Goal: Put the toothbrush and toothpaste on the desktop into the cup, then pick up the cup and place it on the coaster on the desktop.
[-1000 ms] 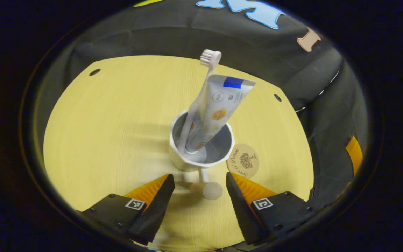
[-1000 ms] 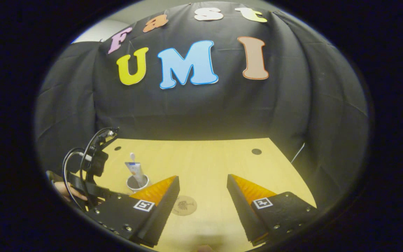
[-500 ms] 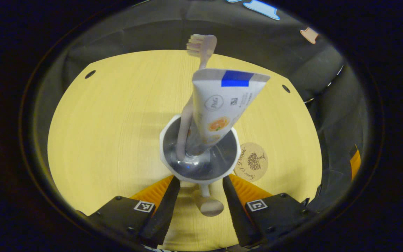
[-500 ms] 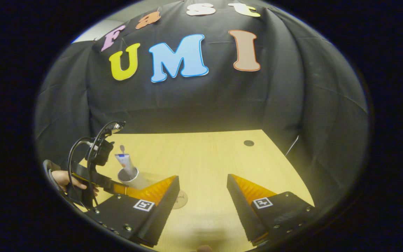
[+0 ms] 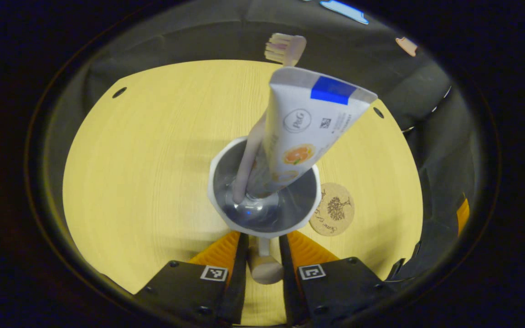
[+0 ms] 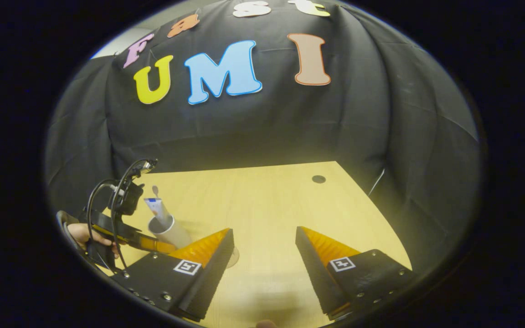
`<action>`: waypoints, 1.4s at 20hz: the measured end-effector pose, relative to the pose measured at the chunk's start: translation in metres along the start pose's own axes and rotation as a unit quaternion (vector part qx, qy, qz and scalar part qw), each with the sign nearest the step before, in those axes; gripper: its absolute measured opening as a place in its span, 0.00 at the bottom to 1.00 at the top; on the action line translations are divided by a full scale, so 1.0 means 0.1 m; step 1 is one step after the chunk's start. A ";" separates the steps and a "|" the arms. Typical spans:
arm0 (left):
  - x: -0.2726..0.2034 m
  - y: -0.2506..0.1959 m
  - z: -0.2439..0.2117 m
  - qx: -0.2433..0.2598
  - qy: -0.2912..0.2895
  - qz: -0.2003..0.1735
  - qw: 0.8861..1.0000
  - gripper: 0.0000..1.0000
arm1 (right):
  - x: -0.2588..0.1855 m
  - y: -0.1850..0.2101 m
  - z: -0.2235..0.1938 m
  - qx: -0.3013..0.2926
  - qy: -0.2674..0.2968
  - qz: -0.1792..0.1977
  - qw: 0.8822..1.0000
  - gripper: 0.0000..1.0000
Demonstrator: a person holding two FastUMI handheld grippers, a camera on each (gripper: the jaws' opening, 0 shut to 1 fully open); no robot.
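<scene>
On the pale wooden surface [image 5: 144,150], seen in the left gripper view, the white cup [image 5: 262,228] sat just ahead of the left claw [image 5: 262,255]. Its fingers were drawn close together on either side of the cup's small handle [image 5: 265,266], which ended in a round knob; they looked clamped on that handle, though the contact itself was partly hidden by the cup's rim. The toothpaste [image 5: 306,123] stood in the cup cap-down, leaning toward the far right, its flat crimped end with a blue patch uppermost. The toothbrush [image 5: 253,150] stood beside it in the same cup, its bristled head [image 5: 284,48] rising above the tube. The round cork coaster [image 5: 334,210] lay flat on the surface just to the right of the cup, its near edge tucked behind the cup's rim in this view; whether the cup touched the surface could not be told.

The right gripper view showed the right claw [image 6: 262,255] with its fingers spread wide apart and nothing between them, above the near part of the surface. Farther off to its left, a hand [image 6: 82,234] held the left claw, and the cup [image 6: 169,230] with the toothpaste [image 6: 155,208] stood tilted at its tip. A sliver of the coaster [image 6: 234,257] showed beside the right claw's left finger.
</scene>
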State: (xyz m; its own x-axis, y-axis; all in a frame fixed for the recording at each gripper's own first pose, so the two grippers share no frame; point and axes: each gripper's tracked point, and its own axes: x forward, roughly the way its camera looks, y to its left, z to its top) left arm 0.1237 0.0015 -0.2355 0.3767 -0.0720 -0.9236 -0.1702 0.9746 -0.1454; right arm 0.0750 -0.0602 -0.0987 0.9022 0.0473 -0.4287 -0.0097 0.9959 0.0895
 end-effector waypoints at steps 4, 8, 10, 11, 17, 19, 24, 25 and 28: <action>-0.10 0.01 0.30 0.031 -0.014 0.022 0.999 0.35 | 0.00 0.00 -0.03 0.005 0.007 0.004 1.000 0.87; 0.00 -0.08 0.16 0.030 -0.018 0.017 0.999 0.32 | -0.02 -0.05 0.00 0.002 0.004 0.001 1.000 0.87; -0.19 -0.15 0.41 0.026 -0.017 0.007 0.999 0.33 | -0.02 -0.08 0.02 0.003 0.003 -0.001 1.000 0.87; -0.19 -0.19 0.39 0.026 -0.016 0.003 1.000 0.33 | -0.02 -0.09 0.03 0.005 0.002 -0.001 1.000 0.87; -0.28 -0.49 0.43 0.052 -0.024 -0.012 0.998 0.31 | -0.04 -0.14 0.04 0.005 0.001 -0.003 1.000 0.87; -0.28 -0.63 0.41 0.060 -0.023 -0.019 0.998 0.32 | -0.04 -0.16 0.03 0.006 0.002 -0.002 1.000 0.87; -0.21 -0.96 0.37 0.080 -0.017 -0.032 0.996 0.31 | -0.08 -0.24 0.03 0.009 -0.001 -0.004 1.000 0.87; -0.20 -1.02 0.36 0.083 -0.015 -0.034 0.996 0.31 | -0.09 -0.25 0.03 0.010 0.000 -0.004 1.000 0.87; -0.17 -1.14 0.33 0.092 -0.010 -0.035 0.995 0.32 | -0.10 -0.31 0.03 0.013 -0.001 -0.006 1.000 0.87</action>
State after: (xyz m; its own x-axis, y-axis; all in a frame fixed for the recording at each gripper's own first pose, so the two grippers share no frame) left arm 0.1667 -0.1015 -0.1919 0.4006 -0.1395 -0.9056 0.0259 0.9897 -0.1410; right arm 0.0674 -0.0914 -0.0948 0.9028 0.0348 -0.4287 0.0131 0.9940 0.1083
